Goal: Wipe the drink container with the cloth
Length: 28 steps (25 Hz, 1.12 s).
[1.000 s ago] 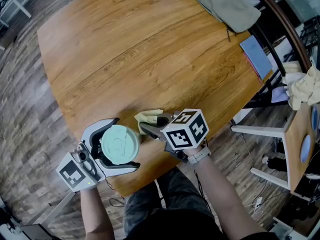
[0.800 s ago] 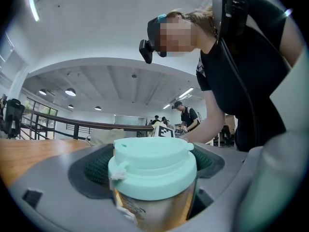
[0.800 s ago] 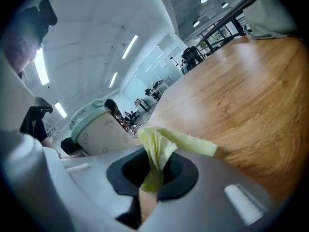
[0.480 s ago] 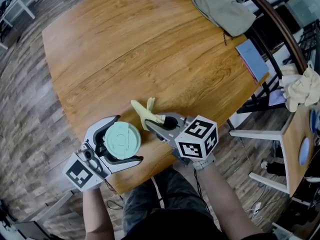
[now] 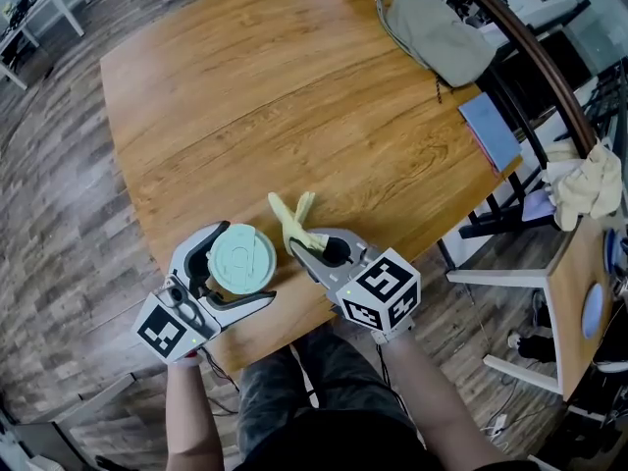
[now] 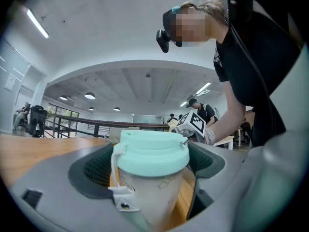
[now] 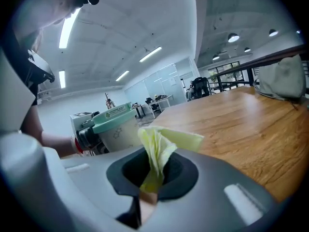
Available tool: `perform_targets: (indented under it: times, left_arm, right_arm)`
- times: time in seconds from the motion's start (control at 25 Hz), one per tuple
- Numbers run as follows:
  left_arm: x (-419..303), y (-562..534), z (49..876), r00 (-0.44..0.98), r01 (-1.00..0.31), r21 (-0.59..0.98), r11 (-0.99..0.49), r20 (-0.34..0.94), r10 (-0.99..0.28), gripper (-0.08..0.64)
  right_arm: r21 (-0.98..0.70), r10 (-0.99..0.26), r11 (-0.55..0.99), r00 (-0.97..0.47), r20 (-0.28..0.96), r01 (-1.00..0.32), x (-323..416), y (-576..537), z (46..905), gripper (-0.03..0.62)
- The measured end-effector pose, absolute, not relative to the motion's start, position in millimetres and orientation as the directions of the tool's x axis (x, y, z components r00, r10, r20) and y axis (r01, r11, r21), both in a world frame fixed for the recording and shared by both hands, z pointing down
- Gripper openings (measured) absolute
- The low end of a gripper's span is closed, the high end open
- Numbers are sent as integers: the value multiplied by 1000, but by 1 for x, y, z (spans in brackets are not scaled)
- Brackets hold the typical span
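The big round-cornered brown wooden desk point(image 5: 275, 96) fills most of the head view. A floppy grey-green cloth bag point(image 5: 437, 32) lies at the desk's far right corner. It also shows far off in the right gripper view point(image 7: 282, 79). The left gripper point(image 5: 247, 265), grey and white with a cube of square markers, is at the desk's near edge, toward the left. Its two jaws curve round a pale paper drink cup with a mint-green lid point(image 5: 241, 258) and squeeze it from both sides. The left gripper view shows the cup point(image 6: 152, 153) upright between the dark ribbed pads, with a small white strap hanging from the lid. No view shows if the cup's bottom rests on the desk. The right gripper point(image 5: 299, 248) is just to the right of the cup, also over the near edge. Its jaws are clamped tight on a small crumpled pale yellow cloth point(image 5: 291, 219). In the right gripper view the cloth point(image 7: 161, 141) sticks up from the pinched jaws and fans out at the top. The cup point(image 7: 116, 127) stands just behind it to the left. The cloth is just beside the cup and does not seem to touch it.
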<state>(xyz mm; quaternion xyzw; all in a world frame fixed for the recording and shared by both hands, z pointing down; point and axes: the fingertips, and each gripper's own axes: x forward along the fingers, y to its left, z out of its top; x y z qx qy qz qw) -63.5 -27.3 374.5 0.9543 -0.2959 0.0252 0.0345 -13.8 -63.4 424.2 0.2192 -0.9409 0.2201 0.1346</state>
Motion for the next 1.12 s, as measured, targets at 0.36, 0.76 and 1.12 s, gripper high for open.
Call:
perform_targets:
  times: [0.36, 0.76, 1.12]
  left_arm:
    - [-109, -8, 376, 696, -713, 135, -688, 27, -717, 414]
    - [-168, -14, 393, 572, -817, 176, -550, 122, -811, -2]
    - [-183, -40, 375, 504, -864, 83, -497, 116, -856, -4]
  right_arm:
    - [-271, -416, 811, -837, 357, -518, 1, -48, 423, 23]
    - [-183, -635, 685, -701, 323, -705, 3, -30, 401, 23]
    - [-105, -805, 521, -528, 270, -847, -2, -5, 388, 23]
